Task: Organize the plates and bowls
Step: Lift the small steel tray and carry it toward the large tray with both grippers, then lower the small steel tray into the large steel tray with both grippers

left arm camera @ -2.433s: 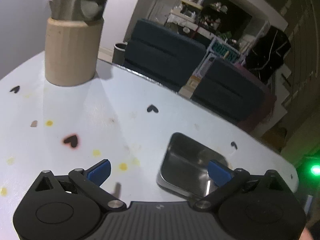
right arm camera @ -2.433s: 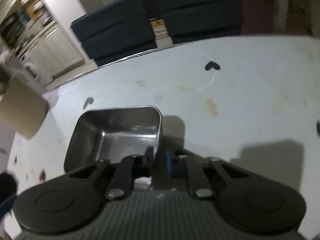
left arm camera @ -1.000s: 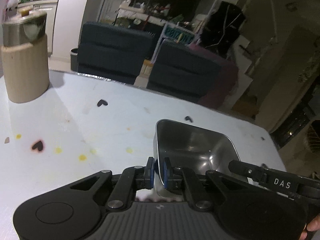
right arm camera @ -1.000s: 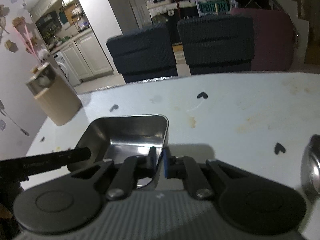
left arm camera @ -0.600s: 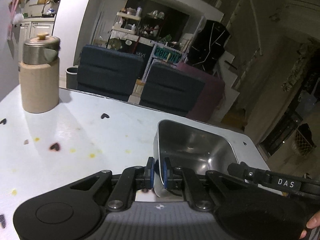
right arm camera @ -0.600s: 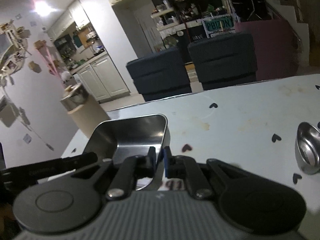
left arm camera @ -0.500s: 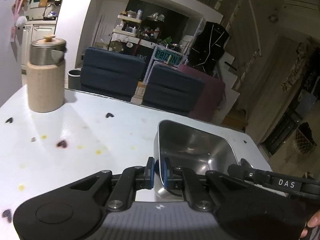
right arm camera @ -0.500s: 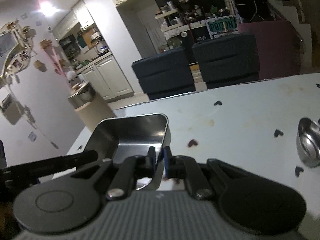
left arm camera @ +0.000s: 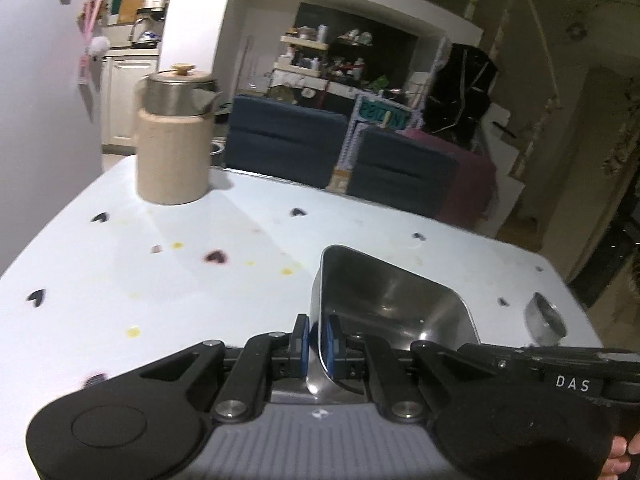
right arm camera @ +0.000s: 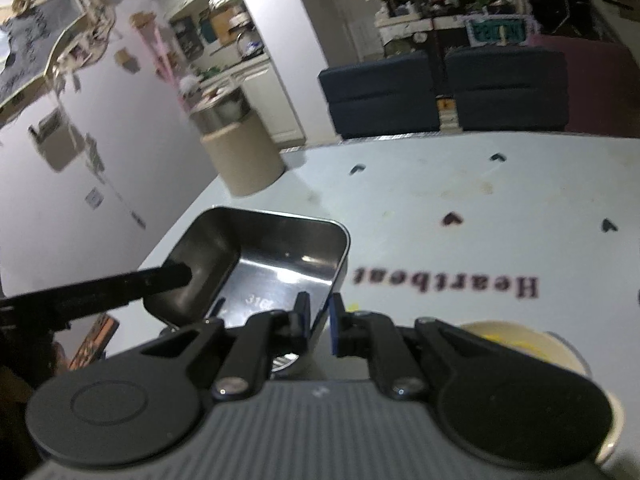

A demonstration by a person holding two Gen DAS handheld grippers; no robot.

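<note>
The white table [left arm camera: 168, 296], printed with small hearts, spread beneath me, a beige canister [left arm camera: 173, 160] with a steel lid standing at its far corner. I held the rectangular steel tray [left arm camera: 394, 304] lifted above the tabletop. My left gripper [left arm camera: 315, 340] was clamped on one wall, my right gripper [right arm camera: 319, 320] on the opposite wall. A small steel bowl [left arm camera: 545, 319] sat near the table's right edge.

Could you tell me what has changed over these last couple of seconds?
The left gripper, open before, has clamped the steel tray's rim. Both grippers now carry the tray across the table. The right gripper has kept its hold; the beige canister stayed put.
</note>
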